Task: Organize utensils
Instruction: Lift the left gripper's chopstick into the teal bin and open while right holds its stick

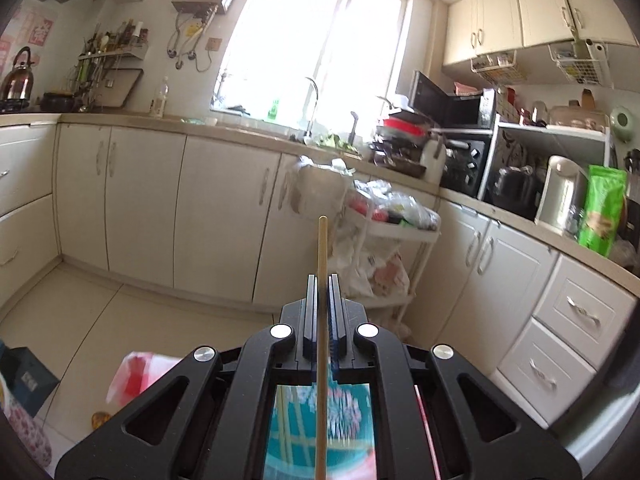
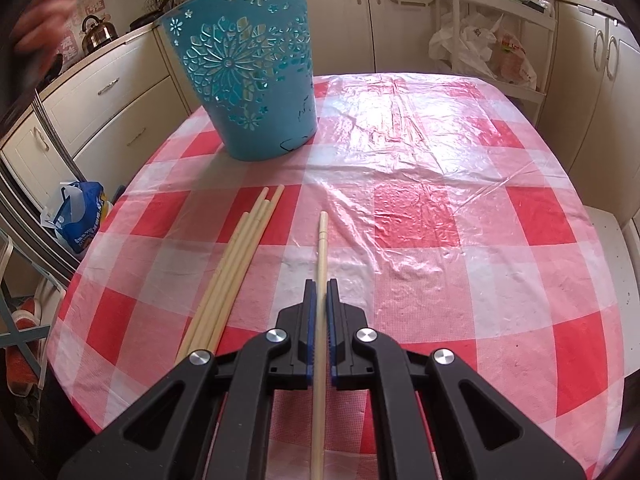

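My left camera looks level across the kitchen; my right tilts down near the table (image 2: 440, 200) (both glimpse the blue bucket (image 2: 248, 64)).

Lower end of the pale wooden chopstick (image 1: 322, 248) held in the left tool (image 1: 322, 280) is cut off by the bottom edge of the left wrist view. Beneath it, the turquoise plastic bucket with flower cut-outs (image 1: 348, 420) is seen only through the tool frame, smeared by motion blur.

In the right wrist view, the second wooden chopstick (image 2: 322, 248) is likewise cut at the bottom edge. Near ends of the loose bundle of pale chopsticks (image 2: 236, 264) are hidden behind the right tool (image 2: 321, 284). A blurred hand (image 2: 44, 20) is cropped by the lens rim, upper left.
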Action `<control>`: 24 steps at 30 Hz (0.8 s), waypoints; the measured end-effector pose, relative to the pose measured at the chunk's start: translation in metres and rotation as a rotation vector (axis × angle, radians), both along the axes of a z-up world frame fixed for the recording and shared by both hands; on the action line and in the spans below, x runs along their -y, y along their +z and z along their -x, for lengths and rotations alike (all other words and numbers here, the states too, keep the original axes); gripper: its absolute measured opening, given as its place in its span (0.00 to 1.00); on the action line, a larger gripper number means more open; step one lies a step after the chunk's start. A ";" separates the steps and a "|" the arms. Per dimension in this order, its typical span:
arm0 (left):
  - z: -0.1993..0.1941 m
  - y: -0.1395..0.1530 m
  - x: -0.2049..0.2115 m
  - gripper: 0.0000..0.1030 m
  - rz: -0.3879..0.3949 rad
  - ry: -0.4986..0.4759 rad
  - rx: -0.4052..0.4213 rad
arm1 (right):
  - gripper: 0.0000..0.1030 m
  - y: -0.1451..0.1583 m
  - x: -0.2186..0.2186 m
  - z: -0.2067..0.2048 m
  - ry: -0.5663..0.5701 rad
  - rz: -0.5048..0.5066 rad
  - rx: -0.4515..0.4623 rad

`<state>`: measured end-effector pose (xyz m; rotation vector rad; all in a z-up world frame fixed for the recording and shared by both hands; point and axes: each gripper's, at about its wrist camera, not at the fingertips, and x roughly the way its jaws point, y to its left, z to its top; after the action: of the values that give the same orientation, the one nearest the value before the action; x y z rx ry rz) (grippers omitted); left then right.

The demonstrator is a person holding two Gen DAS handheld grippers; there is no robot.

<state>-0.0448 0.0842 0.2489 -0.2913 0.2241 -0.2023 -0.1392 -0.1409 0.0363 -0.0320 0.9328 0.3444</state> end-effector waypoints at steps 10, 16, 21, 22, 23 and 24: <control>-0.062 -0.038 0.006 0.04 0.038 0.064 -0.021 | 0.06 0.000 -0.006 0.002 0.009 0.045 0.011; -0.054 -0.050 0.003 0.04 0.007 0.065 -0.027 | 0.06 0.000 -0.006 0.001 0.011 0.048 0.011; -0.024 -0.058 -0.004 0.11 -0.007 0.048 -0.058 | 0.09 0.000 -0.005 0.001 0.013 0.035 0.008; -0.013 -0.060 -0.007 0.18 -0.004 0.050 -0.062 | 0.13 0.000 -0.004 0.001 0.016 0.029 0.008; -0.003 -0.063 -0.011 0.31 0.001 0.055 -0.064 | 0.14 0.000 -0.005 0.001 0.021 0.023 0.008; 0.012 -0.067 -0.015 0.37 0.011 0.065 -0.064 | 0.18 0.000 -0.005 0.001 0.025 0.021 0.009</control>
<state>-0.0564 0.0992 0.1822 -0.3159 0.2769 -0.1300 -0.1405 -0.1355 0.0361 -0.0644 0.9273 0.3570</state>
